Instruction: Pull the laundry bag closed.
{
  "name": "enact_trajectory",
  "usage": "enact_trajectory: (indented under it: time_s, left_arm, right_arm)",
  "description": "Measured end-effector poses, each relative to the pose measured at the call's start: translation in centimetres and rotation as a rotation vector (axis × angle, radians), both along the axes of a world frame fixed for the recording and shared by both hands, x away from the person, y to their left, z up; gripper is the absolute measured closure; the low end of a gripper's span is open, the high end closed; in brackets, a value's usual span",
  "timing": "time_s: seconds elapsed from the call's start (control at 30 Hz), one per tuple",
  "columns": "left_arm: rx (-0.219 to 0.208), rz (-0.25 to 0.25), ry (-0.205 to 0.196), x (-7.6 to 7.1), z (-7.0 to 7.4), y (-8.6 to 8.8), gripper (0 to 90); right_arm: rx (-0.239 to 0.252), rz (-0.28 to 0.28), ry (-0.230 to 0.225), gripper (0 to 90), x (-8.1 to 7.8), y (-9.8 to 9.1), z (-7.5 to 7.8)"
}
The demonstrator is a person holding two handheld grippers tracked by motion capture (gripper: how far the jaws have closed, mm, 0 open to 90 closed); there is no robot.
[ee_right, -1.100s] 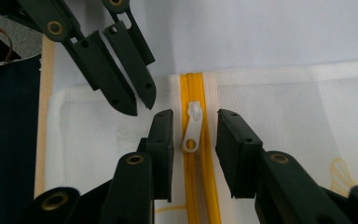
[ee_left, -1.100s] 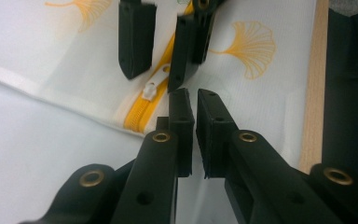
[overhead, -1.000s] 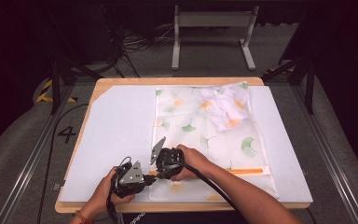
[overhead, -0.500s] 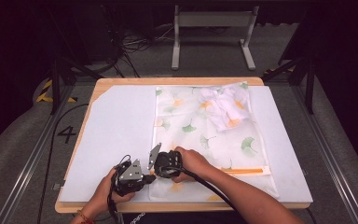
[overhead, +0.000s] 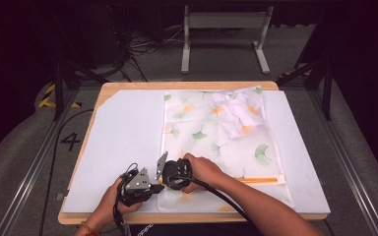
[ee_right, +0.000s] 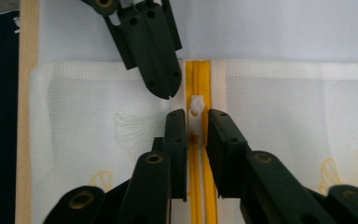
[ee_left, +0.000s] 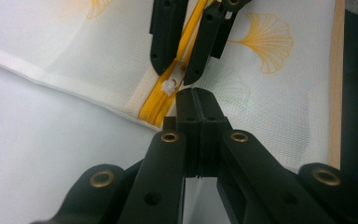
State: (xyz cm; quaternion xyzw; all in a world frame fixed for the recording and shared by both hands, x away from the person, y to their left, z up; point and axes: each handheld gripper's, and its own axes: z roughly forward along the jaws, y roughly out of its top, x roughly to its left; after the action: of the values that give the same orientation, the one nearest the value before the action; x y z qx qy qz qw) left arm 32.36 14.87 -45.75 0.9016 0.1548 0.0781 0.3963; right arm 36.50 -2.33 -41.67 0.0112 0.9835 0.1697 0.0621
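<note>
A white mesh bag [overhead: 211,147] printed with ginkgo leaves lies on the table, its yellow zipper [overhead: 256,180] running along the near edge. My right gripper [ee_right: 197,116] straddles the white zipper slider [ee_right: 196,106] near the bag's left end. Its jaws have just been opening and stand close on either side of the slider, with a thin gap. My left gripper [ee_left: 196,95] is shut, tips resting on the bag cloth just beside the zipper's end. In the high view the left gripper [overhead: 158,187] and right gripper [overhead: 166,182] meet tip to tip.
White garments [overhead: 236,115] bunch inside the bag's far right corner. A white sheet [overhead: 123,142] covers the wooden table, whose near edge [overhead: 192,217] lies just behind my hands. A metal stand [overhead: 224,34] and cables sit on the floor beyond.
My right gripper has edged slightly toward the near edge and the left gripper. The left hand has stayed where it was.
</note>
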Motion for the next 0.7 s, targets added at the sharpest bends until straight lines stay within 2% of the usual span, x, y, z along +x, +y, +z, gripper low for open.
enact_trajectory:
  time_s: [0.27, 0.3, 0.33, 0.4, 0.6, 0.7]
  left_arm:
    - [-0.003, 0.0, 0.002, 0.0, 0.0, 0.0, 90.0]
    - [-0.005, 0.0, 0.005, 0.0, 0.0, 0.0, 90.0]
    - [-0.005, 0.0, 0.005, 0.0, 0.0, 0.0, 90.0]
    - [-0.007, 0.0, 0.005, 0.0, 0.0, 0.0, 90.0]
    - [-0.01, 0.003, 0.002, 0.0, 0.0, 0.0, 90.0]
    - [-0.021, 0.007, -0.001, 0.0, 0.0, 0.2, 88.6]
  right_arm:
    - [-0.071, -0.01, 0.01, 82.2, -0.1, 0.9, 0.1]
    - [-0.086, -0.007, 0.009, 86.7, 0.0, 1.0, 0.2]
    - [-0.123, -0.01, 0.005, 86.4, 0.1, 1.2, 0.2]
    - [-0.137, 0.01, -0.001, 86.6, 0.1, 1.5, 0.2]
    - [-0.136, 0.03, -0.01, 89.6, -0.1, 1.4, 0.3]
    - [-0.105, 0.029, -0.009, 89.6, -0.1, 1.1, 0.3]
